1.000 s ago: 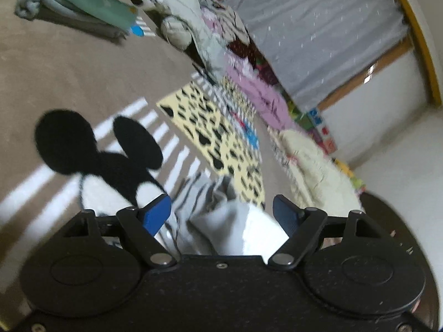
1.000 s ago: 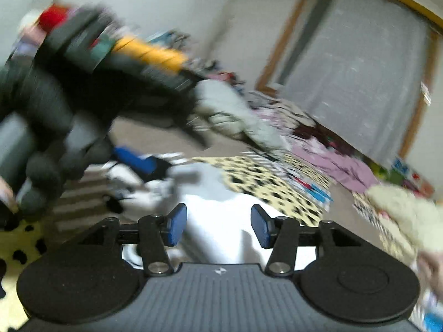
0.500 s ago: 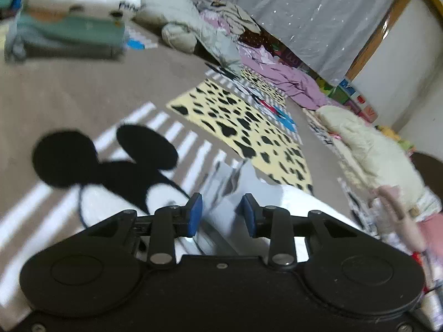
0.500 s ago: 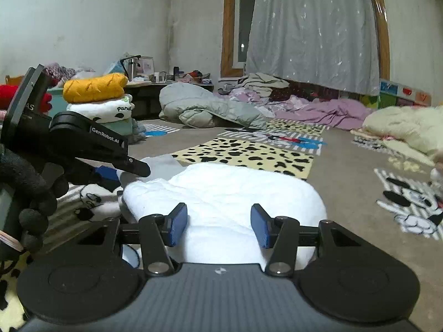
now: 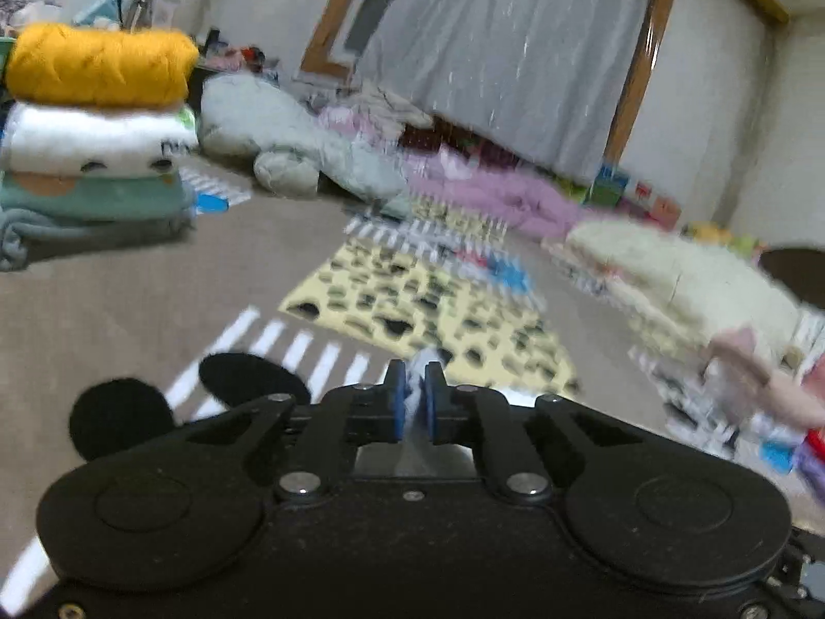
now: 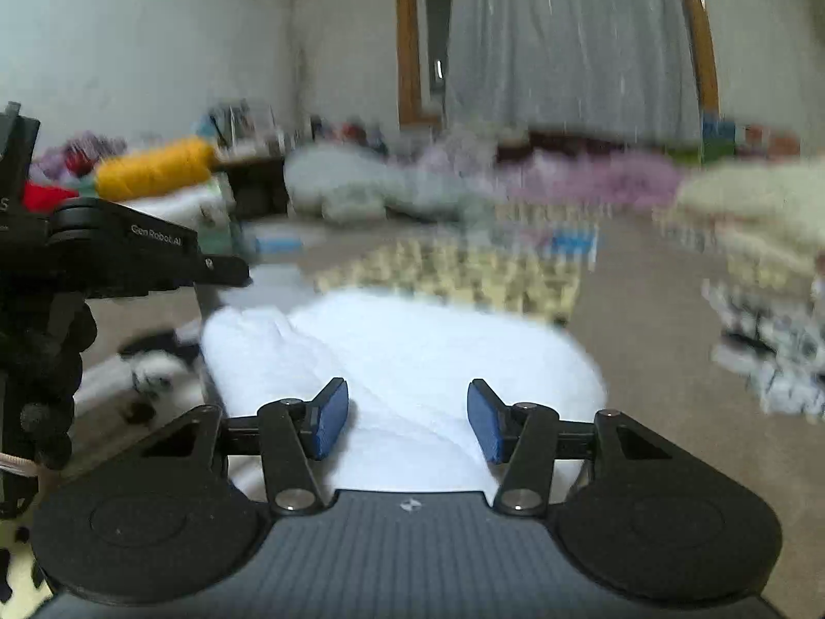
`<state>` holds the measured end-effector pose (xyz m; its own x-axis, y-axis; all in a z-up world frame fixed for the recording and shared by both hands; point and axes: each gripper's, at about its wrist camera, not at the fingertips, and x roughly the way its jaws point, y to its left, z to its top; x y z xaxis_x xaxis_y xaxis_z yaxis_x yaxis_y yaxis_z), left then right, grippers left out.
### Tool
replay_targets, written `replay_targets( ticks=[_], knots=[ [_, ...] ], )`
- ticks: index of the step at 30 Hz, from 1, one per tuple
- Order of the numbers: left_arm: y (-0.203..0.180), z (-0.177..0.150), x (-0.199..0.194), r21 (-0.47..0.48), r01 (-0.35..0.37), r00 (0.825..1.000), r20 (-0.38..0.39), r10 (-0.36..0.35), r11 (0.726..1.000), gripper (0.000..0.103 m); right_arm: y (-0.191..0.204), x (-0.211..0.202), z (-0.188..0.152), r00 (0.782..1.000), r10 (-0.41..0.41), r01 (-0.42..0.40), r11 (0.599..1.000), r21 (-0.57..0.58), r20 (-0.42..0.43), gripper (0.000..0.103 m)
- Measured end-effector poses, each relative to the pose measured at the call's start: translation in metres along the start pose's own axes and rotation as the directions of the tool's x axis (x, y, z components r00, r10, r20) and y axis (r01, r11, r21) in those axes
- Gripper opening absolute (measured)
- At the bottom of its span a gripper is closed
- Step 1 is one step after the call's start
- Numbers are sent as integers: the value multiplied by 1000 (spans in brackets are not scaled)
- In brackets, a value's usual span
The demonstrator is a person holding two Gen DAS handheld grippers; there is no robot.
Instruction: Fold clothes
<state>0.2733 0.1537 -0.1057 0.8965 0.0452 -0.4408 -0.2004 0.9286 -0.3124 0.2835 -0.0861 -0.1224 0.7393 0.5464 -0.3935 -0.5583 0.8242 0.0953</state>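
Half a second back the left gripper [image 5: 411, 402] was only partly closed around the cloth; now its blue fingers [image 5: 395, 405] are clenched right down on a thin pinch of pale fabric, and the whole view has tipped up from the floor toward the curtain [image 5: 495, 46]. Both views are smeared too, so I'd guess things are on the move.

Clamping a fold or edge that tight makes sense if you want to lift or drag the cloth over itself without it slipping out. I can't tell exactly which edge of the garment it has, since the gripper body hides the rest.

The right gripper [image 6: 407, 420] hasn't grabbed anything. Its fingers are spread wide, hovering over the white garment [image 6: 412, 340], which lies bunched on the brown carpet [image 6: 660, 361] just in front of it, with the yellow spotted mat [image 6: 454, 273] behind. You can see the left gripper's black body at the left edge of the right view, near the garment's left end. My read: the left side anchors or lifts one end, and the right is lining up to take the other.

Over by the far left there's a stack of folded clothes [image 5: 98, 118], yellow on top, which is probably where this one ends up.
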Motion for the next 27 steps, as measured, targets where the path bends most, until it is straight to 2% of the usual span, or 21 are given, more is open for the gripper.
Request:
replay_targets(
  ticks=[1, 2, 3, 4, 5, 7, 9, 11, 16, 18, 22, 25, 27],
  knots=[
    [0, -3, 8, 10, -21, 999, -45, 21, 1000, 9, -1, -1, -1, 1000, 2, -2, 1000, 10, 6, 52],
    [0, -2, 8, 14, -29, 998, -53, 30, 999, 14, 0, -3, 1, 1000, 5, -5, 1000, 8, 15, 52],
    [0, -1, 5, 15, -28, 999, -36, 28, 1000, 19, 0, -6, 3, 1000, 7, -7, 1000, 2, 22, 52],
    [0, 3, -1, 10, -17, 1000, -4, 17, 1000, 32, 0, -8, 6, 1000, 10, -10, 1000, -2, 30, 52],
    [-1, 7, -8, 1, -4, 999, 31, 4, 1000, 40, -1, -11, 9, 999, 13, -13, 1000, 4, 42, 52],
    [-4, 11, -13, -8, 35, 998, 59, -35, 999, 41, -5, -14, 16, 998, 16, -17, 1000, 5, 56, 52],
    [-11, 12, -13, 2, 92, 994, 52, -92, 996, 41, -9, -15, 22, 998, 18, -18, 1000, -5, 65, 52],
    [-23, 8, -9, 54, 126, 991, 28, -127, 991, 41, -13, -12, 24, 998, 10, -9, 1000, -17, 65, 52],
    [-47, -1, 8, 192, 150, 989, -10, -151, 970, 41, -26, 3, 22, 1000, -5, 6, 1000, -22, 28, 52],
    [-49, -4, 17, 216, 145, 989, -27, -143, 966, 41, -29, 10, 19, 1000, -3, 4, 1000, -23, 13, 52],
    [-52, -14, 39, 267, 101, 993, -86, -80, 958, 42, -32, 31, 16, 997, -6, 4, 1000, -26, -76, 54],
    [-58, -21, 45, 333, 59, 995, -96, -28, 941, 45, -31, 38, 15, 995, -2, -1, 999, -32, -97, 54],
    [-57, -21, 49, 333, 56, 994, -104, -23, 941, 46, -32, 40, 13, 995, 3, -6, 1000, -30, -100, 53]
  ],
)
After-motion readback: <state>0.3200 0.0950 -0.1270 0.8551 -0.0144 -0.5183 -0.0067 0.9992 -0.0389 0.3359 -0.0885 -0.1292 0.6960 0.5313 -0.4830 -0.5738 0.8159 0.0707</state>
